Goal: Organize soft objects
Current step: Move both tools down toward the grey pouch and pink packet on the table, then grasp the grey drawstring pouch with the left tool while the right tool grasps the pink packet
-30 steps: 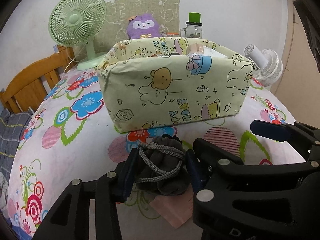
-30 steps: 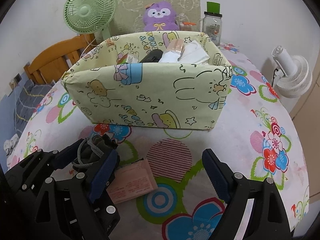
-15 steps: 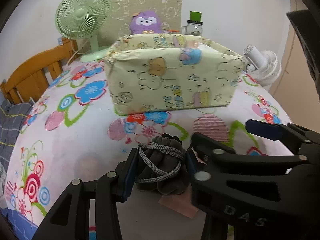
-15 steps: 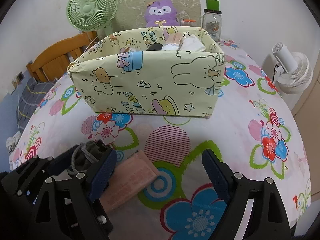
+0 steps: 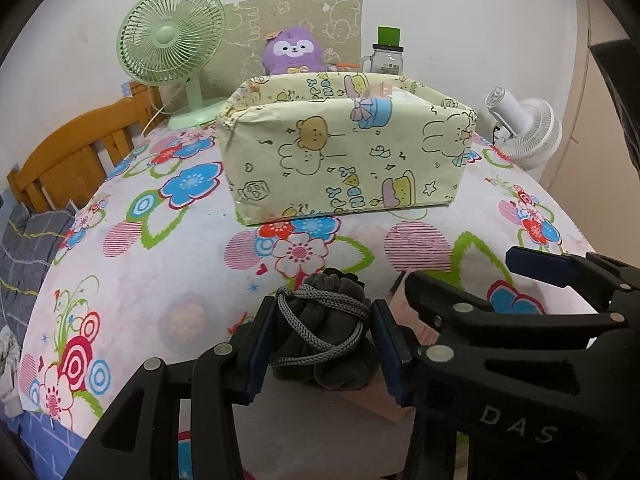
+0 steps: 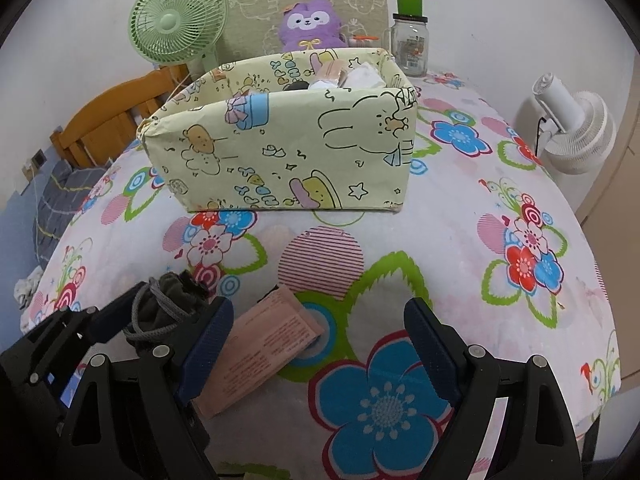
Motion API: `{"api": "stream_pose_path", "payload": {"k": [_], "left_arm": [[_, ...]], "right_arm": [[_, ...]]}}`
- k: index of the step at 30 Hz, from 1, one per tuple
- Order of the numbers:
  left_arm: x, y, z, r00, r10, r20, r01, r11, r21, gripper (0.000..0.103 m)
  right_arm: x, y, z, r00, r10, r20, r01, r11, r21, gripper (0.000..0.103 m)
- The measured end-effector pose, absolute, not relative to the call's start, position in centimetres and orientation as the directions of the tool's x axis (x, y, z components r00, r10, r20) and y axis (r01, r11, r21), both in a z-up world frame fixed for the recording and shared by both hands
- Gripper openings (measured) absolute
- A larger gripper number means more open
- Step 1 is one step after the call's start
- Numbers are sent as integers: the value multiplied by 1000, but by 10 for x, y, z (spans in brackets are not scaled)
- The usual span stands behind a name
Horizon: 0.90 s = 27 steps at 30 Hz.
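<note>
A dark grey drawstring pouch (image 5: pixel 332 360) is clamped between the blue pads of my left gripper (image 5: pixel 324 320), just above the flowered tablecloth near the table's front. In the right wrist view the pouch (image 6: pixel 168 308) shows at the lower left. A flat pink packet (image 6: pixel 264 344) lies on the cloth below and to the right of it. My right gripper (image 6: pixel 316 316) stands open over the packet's right end, with nothing between its fingers. Farther back stands the yellow cartoon-print fabric box (image 5: pixel 344 160), with several soft items inside (image 6: pixel 360 78).
Behind the box are a green desk fan (image 5: pixel 170 36), a purple plush toy (image 5: pixel 292 50) and a glass jar with a green lid (image 5: pixel 388 60). A white fan (image 6: pixel 576 132) stands at the right edge. A wooden chair (image 5: pixel 80 156) is at the left.
Both grippers have drawn back from the box toward the table's front edge, so the box looks farther off. The pouch stays in the left gripper. More of the pink packet shows.
</note>
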<state>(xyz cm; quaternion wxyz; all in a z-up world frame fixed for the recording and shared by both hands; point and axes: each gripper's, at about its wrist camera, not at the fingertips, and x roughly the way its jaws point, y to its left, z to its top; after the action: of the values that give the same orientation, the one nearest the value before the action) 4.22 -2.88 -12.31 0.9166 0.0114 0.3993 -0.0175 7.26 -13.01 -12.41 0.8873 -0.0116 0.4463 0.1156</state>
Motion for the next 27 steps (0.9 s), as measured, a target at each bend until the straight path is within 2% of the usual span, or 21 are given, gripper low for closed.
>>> {"api": "stream_pose_path", "payload": {"k": [2, 12, 17, 22, 27], "left_arm": [[40, -26, -124, 681, -20, -732, 41, 999, 11, 48], [34, -11, -128, 681, -19, -732, 43, 999, 15, 48], [33, -8, -129, 681, -25, -732, 49, 999, 12, 48], [37, -9, -131, 680, -23, -733, 49, 999, 14, 48], [43, -8, -132, 680, -20, -733, 45, 999, 15, 48]], "right_arm": [[70, -128, -125, 573, 197, -795, -213, 973, 88, 89], [64, -113, -135, 512, 223, -829, -175, 972, 153, 75], [67, -108, -139, 487, 228, -843, -156, 973, 173, 65], [72, -99, -139, 481, 240, -843, -183, 968, 171, 46], [79, -92, -140, 492, 241, -837, -214, 965, 153, 39]]}}
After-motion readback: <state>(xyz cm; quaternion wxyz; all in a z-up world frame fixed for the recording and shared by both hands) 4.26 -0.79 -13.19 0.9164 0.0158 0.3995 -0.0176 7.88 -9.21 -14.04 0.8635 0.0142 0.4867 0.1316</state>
